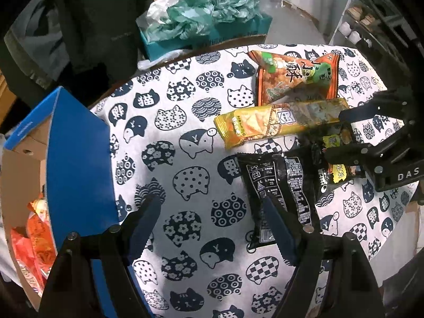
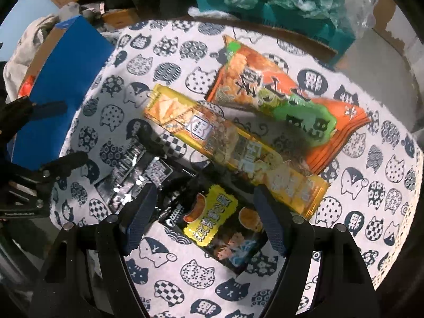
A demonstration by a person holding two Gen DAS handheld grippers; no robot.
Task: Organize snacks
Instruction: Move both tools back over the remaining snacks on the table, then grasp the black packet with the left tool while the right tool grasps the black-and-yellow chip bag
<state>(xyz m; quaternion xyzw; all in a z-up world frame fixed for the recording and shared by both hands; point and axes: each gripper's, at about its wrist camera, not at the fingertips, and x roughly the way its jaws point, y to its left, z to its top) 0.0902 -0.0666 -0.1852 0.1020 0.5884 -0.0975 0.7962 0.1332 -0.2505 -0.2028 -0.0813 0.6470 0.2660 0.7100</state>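
Several snacks lie on the cat-print tablecloth (image 1: 190, 137): an orange and green bag (image 1: 296, 76), a long yellow pack (image 1: 278, 124), a black packet (image 1: 278, 185) and a black packet with a yellow label (image 2: 220, 225). My left gripper (image 1: 209, 204) hangs open over bare cloth, its right finger above the black packet's edge. My right gripper (image 2: 205, 189) is open, its fingers straddling the yellow-labelled packet from above without pressing on it. Each gripper also shows in the other view: right gripper (image 1: 335, 135), left gripper (image 2: 74, 131).
A blue cardboard box (image 1: 76, 159) stands at the table's left edge with orange snack bags (image 1: 34, 228) inside. Behind the round table sits a teal box (image 1: 206, 26) stuffed with green plastic bags. Dark clothing (image 1: 92, 26) hangs at the back left.
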